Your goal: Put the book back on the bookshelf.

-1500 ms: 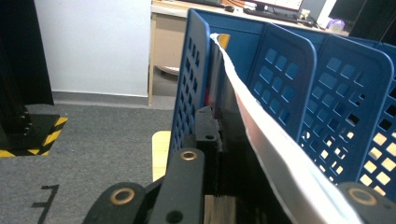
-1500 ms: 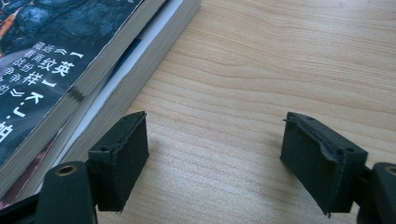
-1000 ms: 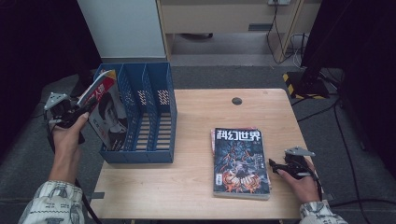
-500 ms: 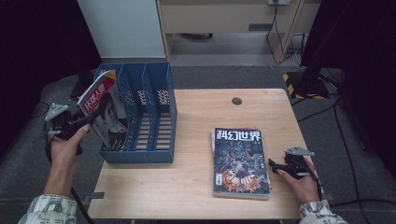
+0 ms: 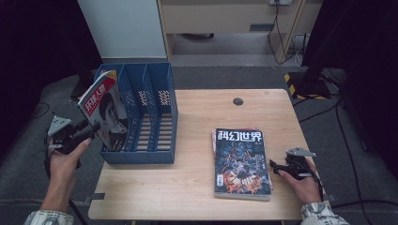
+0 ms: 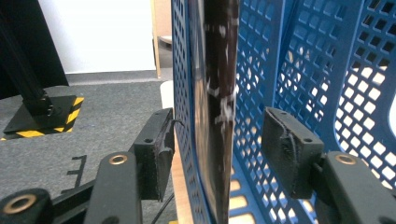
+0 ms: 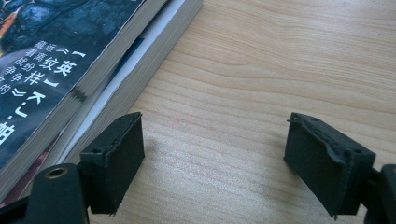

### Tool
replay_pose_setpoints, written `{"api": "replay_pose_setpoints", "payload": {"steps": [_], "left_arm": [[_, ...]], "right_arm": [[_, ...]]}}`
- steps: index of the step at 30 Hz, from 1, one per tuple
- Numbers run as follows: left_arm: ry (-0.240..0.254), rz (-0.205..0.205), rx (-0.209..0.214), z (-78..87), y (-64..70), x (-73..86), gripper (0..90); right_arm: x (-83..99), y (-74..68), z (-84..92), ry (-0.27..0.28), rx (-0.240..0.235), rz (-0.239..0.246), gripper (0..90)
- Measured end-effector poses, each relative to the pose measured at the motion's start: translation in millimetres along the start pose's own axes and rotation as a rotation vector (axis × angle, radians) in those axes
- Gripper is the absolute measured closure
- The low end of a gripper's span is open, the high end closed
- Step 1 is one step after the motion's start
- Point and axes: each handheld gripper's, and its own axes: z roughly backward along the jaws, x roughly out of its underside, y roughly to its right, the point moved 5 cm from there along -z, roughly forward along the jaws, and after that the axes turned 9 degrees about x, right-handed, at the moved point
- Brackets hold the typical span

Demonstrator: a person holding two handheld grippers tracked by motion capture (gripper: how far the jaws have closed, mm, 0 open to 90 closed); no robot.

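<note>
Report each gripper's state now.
Left gripper: open, just been opening; magazine between its jaws, released.
Right gripper: open, empty, beside the magazine stack.

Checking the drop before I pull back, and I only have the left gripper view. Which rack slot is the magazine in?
Observer: The magazine stands in the leftmost slot of the rack.
Operator: Is it upright?
Observer: No, it's tilted, with its top sticking out above the rim.
Operator: Where's the right gripper?
Observer: The right gripper is open, low over the table, just right of the stack.
</note>
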Motion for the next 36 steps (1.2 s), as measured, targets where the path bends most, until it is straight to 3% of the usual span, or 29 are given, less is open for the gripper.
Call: {"api": "replay_pose_setpoints", "payload": {"steps": [7, 20, 30, 36], "left_arm": [[-0.005, -0.003, 0.029, 11.2, 6.5, 10.1, 46.6], [-0.030, -0.036, 0.093, 10.2, 32.4, 15.9, 45.9], [-0.064, -0.059, 0.167, -10.6, 62.3, 15.4, 44.1], [-0.088, -0.082, 0.221, -28.2, 89.5, 13.8, 43.4]], "right_arm": [[-0.1, -0.1, -0.2, 0.002, 0.000, 0.002, 19.6], [-0.1, -0.3, -0.2, 0.000, 0.000, 0.001, 19.3], [0.0, -0.2, -0.4, -0.001, 0.001, 0.002, 18.5], [-0.6, -0.4, 0.1, -0.001, -0.003, 0.003, 22.4]]}}
